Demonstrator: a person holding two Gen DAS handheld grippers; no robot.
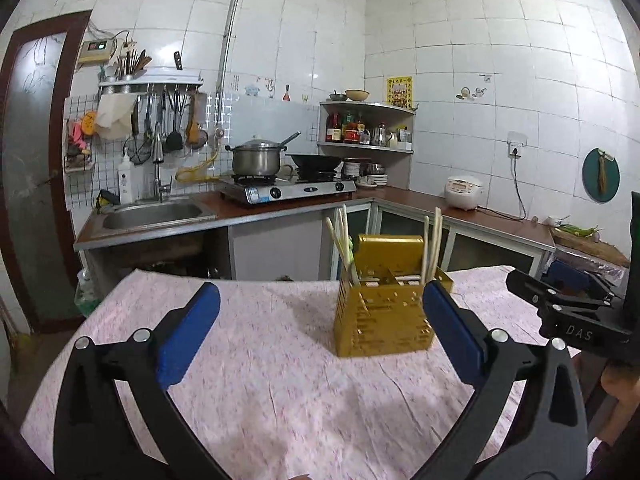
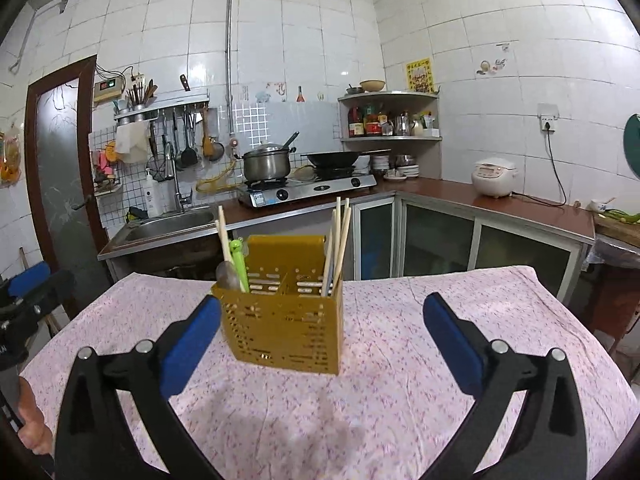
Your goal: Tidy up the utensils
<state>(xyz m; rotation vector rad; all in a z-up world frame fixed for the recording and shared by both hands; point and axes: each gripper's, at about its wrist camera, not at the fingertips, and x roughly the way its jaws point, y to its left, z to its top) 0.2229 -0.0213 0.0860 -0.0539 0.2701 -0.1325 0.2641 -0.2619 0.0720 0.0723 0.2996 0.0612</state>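
The counter [image 2: 400, 420] is covered by a pink cloth with tiny flowers [image 2: 500, 300]. One thing stands right on the cloth: a yellow box with holes [image 2: 288, 332], upright, near the far edge. All around the box, in front and on both sides, there is only wrinkled pink cloth. A dark shadow lies on the cloth just in front of the box.

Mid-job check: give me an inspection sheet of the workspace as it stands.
Surface: pink floral tablecloth, wrinkled.
Job's things: yellow utensil holder upright; chopsticks in its right compartment; spoon, green-topped utensil and more chopsticks in its left.
Clutter: nothing seen on the cloth.
Grippers: left gripper and right gripper open, holding nothing.
Cables: rice cooker cord on the counter.
Surroundings: sink, pot and wok on the stove.
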